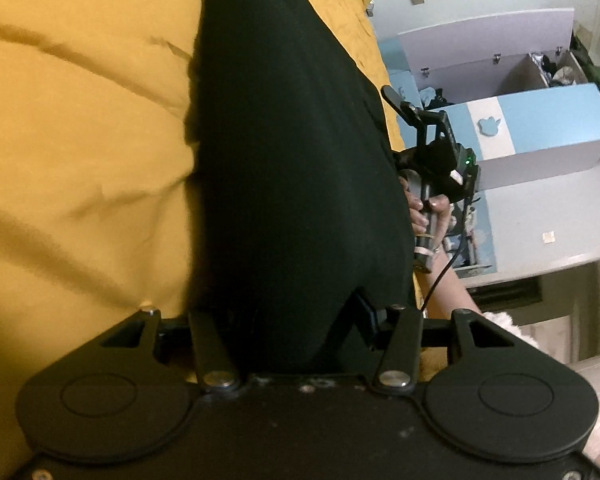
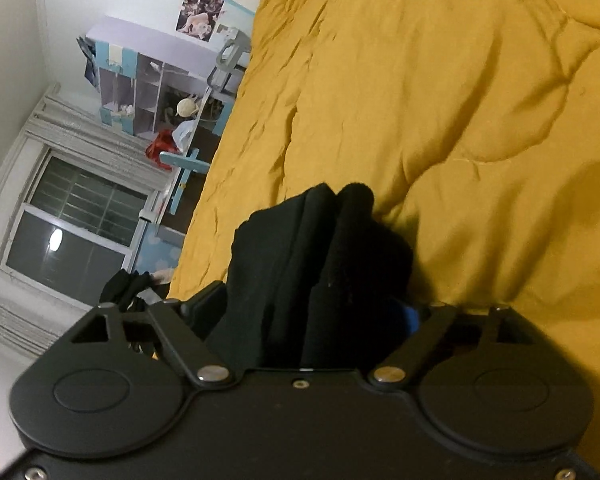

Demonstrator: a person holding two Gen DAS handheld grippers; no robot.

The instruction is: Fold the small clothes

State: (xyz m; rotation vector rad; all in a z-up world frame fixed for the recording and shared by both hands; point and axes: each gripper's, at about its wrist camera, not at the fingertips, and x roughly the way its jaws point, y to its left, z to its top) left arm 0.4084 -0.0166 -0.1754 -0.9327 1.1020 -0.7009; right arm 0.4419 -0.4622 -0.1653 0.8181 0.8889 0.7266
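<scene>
A black garment [image 1: 292, 168] hangs stretched over the yellow bedspread [image 1: 80, 140]. My left gripper [image 1: 300, 320] is shut on its near edge; the cloth covers the fingers. The right gripper's body shows in the left wrist view [image 1: 440, 160], held in a hand at the cloth's far side. In the right wrist view, my right gripper [image 2: 332, 240] is shut on a bunched fold of the black garment [image 2: 300, 272], with the fingers wrapped in cloth above the bedspread [image 2: 440, 100].
A lilac and blue toy chest [image 1: 540, 120] with its lid up stands beside the bed. A shelf unit [image 2: 148, 80], a window [image 2: 72, 224] and dark clothes on the floor [image 2: 128, 284] lie past the bed's edge.
</scene>
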